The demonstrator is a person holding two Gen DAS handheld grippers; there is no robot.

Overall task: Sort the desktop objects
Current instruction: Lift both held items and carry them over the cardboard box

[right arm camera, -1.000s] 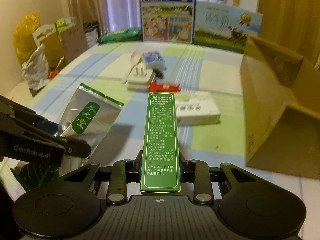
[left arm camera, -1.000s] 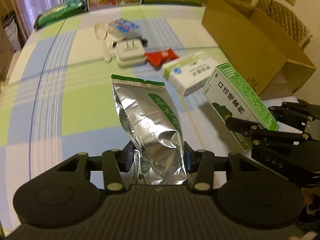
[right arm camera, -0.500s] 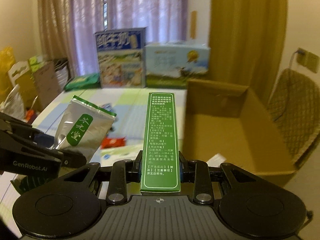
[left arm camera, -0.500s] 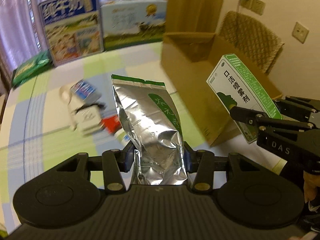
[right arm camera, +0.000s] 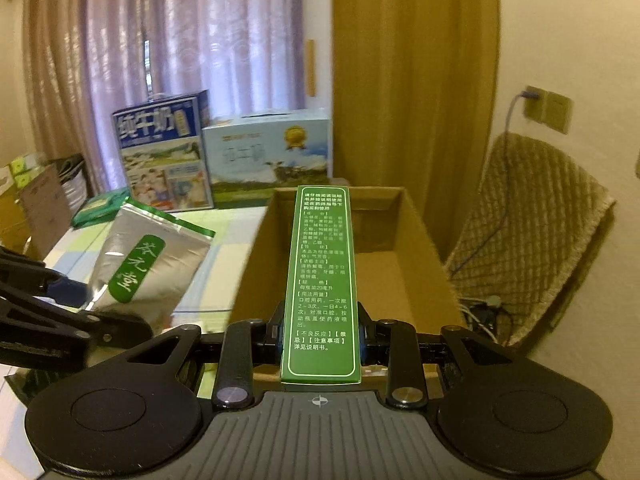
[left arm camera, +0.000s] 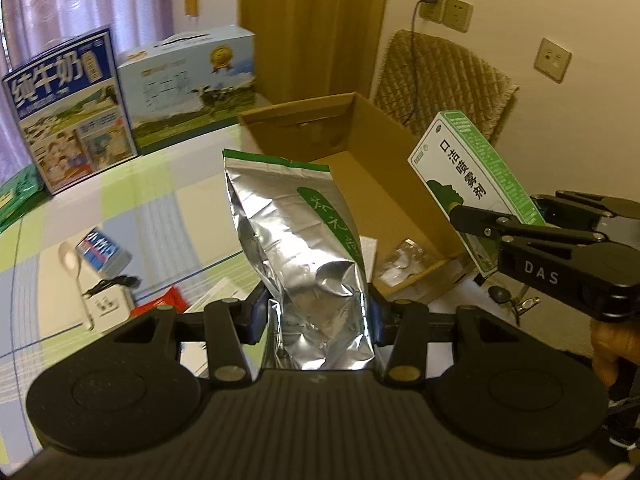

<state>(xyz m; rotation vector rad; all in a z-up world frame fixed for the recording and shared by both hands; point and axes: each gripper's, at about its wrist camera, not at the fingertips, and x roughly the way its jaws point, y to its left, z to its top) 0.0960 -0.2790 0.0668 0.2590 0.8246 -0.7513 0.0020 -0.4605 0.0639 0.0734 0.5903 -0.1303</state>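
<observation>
Gripping item one: left gripper (left arm camera: 318, 316), jaws closed narrow against the lower part of a silver foil pouch (left arm camera: 304, 256) with green label, pouch upright, raised above the checked tablecloth (left arm camera: 120, 208). Item two: right gripper (right arm camera: 320, 334), jaws closed on a long green-and-white box (right arm camera: 322, 280), box pointing forward over the open cardboard carton (right arm camera: 420, 248). Carton stands at the table's edge, loose packets visible on its floor. Two milk cartons (left arm camera: 72, 108) stand behind.
</observation>
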